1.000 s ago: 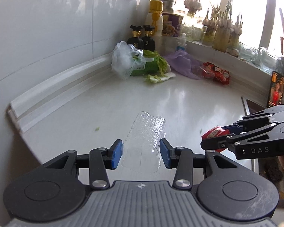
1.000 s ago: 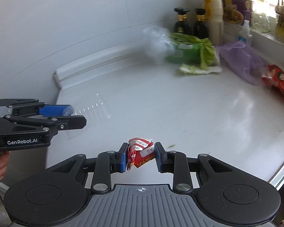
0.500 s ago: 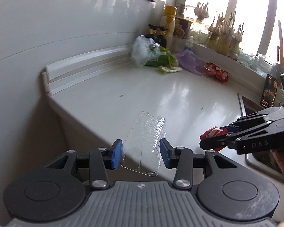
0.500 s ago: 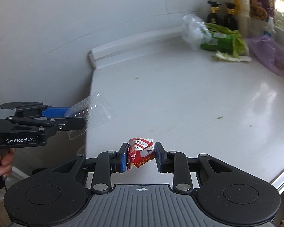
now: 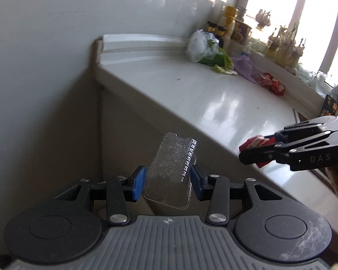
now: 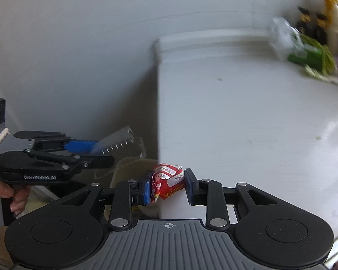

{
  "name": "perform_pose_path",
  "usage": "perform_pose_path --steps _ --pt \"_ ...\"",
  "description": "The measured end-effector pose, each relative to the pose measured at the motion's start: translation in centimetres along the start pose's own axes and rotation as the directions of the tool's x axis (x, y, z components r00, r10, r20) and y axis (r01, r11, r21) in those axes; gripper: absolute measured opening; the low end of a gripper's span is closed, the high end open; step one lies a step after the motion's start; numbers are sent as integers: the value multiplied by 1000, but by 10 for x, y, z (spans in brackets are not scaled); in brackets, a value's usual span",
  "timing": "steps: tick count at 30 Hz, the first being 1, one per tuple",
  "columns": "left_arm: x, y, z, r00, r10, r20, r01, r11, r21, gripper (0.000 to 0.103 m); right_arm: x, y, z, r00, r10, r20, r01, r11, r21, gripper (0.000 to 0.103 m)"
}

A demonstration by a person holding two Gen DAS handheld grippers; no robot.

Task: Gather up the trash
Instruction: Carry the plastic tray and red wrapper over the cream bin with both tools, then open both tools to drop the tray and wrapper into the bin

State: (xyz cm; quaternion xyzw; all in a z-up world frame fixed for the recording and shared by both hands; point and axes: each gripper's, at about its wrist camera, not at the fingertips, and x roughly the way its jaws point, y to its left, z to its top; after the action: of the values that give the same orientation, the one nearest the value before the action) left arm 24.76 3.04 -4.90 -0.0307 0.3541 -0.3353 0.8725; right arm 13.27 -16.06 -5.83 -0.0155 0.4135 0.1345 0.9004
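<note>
The left claw (image 5: 167,181) pinches a clear plastic tray (image 5: 172,171), its blue pads pressed against the tray's two long sides. The tray juts forward and up from the pads, out past the end of the white surface (image 5: 214,99), with the cabinet side and wall behind it. In the right wrist view the same claw sits at nine o'clock, a hand (image 6: 13,196) wrapped round its grip, the tray sticking out toward the surface's edge.

The right claw (image 6: 167,185) is clamped on a crumpled red-and-white wrapper (image 6: 167,181), held just at the near corner of the surface, half over its edge. From the left wrist view this claw comes in from three o'clock, the wrapper's red tip poking out ahead of the black fingers (image 5: 259,155), just above the surface's front edge.

Far back on the surface, toward one o'clock in the left view, lie a clear plastic bag (image 5: 199,46) with green leaves (image 5: 216,59) beside it, a purple bag (image 5: 245,66) next to those, and a red packet (image 5: 271,83) further right. Bottles (image 5: 227,28) stand behind them by the bright window. In the right view that far clutter is blurred.
</note>
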Motion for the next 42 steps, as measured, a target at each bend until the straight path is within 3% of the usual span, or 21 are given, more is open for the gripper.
perform_pose_path --steps 10,16,23,32,38,41,42 --pt "2 34 -40 999 40 -15 -42 988 -148 40 21 48 4 999 40 -17 -41 991 -127 28" --pt "10 58 -69 996 68 -50 -79 961 -265 40 50 79 7 997 59 -51 -68 981 -183 28" --pt "29 79 -92 981 151 -120 -183 924 -336 40 101 107 5 990 29 -139 -59 974 -219 28" --pt "63 97 -110 956 209 -206 -275 883 -381 41 175 107 5 972 -46 -232 7 986 -164 29" --pt "82 103 -110 940 233 -247 -317 865 -389 43 199 99 5 963 -68 -259 33 990 -138 30" --pt "84 106 -110 932 247 -264 -337 858 -388 46 207 94 6 963 -71 -258 38 991 -131 30" --pt "83 104 -110 929 256 -267 -346 856 -384 53 208 92 5 964 -70 -256 38 991 -127 30"
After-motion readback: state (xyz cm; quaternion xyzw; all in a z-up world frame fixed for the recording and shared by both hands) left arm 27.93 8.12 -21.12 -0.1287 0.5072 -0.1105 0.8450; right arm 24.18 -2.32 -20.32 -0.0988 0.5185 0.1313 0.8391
